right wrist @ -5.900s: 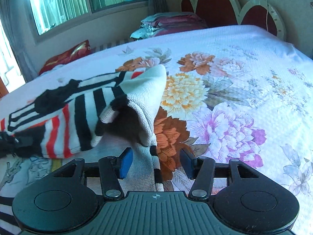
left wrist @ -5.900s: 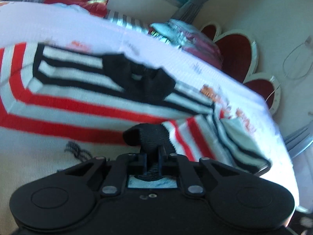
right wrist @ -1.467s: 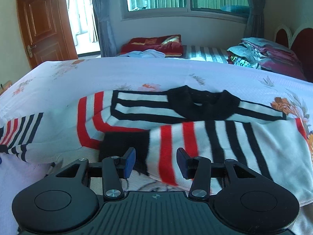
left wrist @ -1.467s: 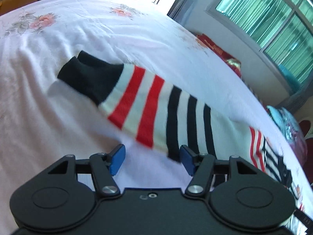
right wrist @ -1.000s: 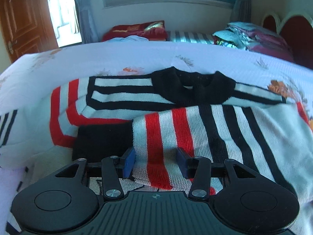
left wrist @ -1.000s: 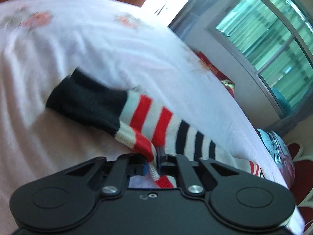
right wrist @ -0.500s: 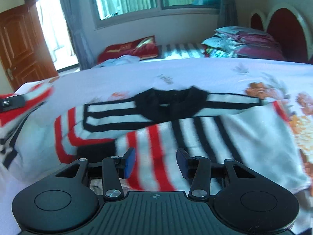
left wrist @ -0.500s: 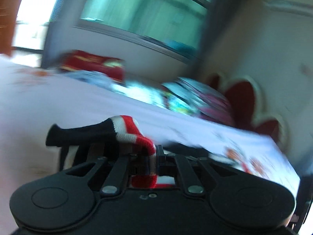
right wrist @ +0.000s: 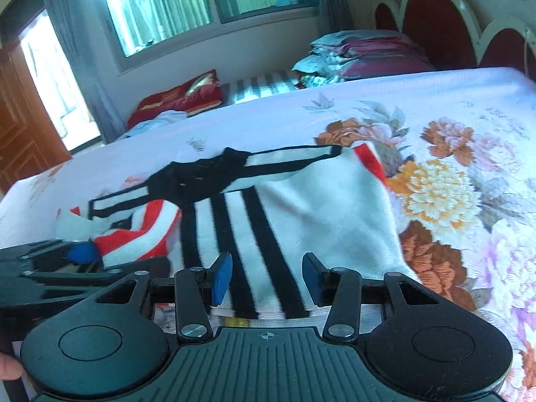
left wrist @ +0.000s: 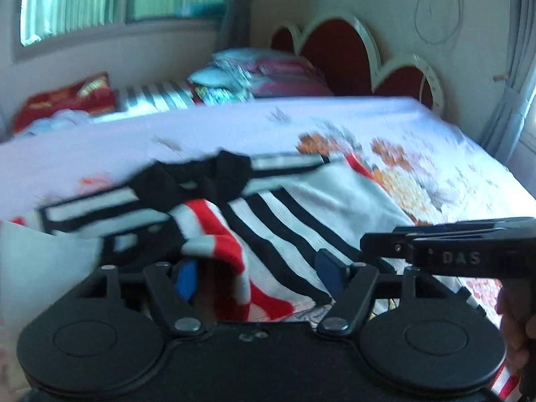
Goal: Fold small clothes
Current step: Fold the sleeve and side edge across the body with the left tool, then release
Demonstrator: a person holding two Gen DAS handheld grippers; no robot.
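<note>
A striped sweater [right wrist: 301,207], white with black bands and a black collar [left wrist: 201,181], lies flat on the flowered bed. Its red-and-white sleeve [left wrist: 217,238] is folded across the body. My left gripper [left wrist: 256,276] is just above it, jaws opening; the sleeve cuff hangs loose between the blue pads, which do not press on it. My right gripper [right wrist: 267,278] hovers open over the sweater's black-striped lower part with nothing clamped. In the right wrist view one of the left gripper's pads [right wrist: 82,251] shows beside the red sleeve [right wrist: 140,231]. The left wrist view shows the right gripper [left wrist: 368,244] side-on.
The bed [right wrist: 469,107] has a floral spread. Folded bedding [right wrist: 361,53] and a red cushion [right wrist: 181,95] lie along its far edge under the window. A red scalloped headboard [left wrist: 338,53] stands at the right. A wooden door [right wrist: 20,117] is far left.
The left gripper carried the red-striped sleeve from the bed's left side over the sweater's body, then its jaws parted. The right gripper shifted right along the sweater, still open.
</note>
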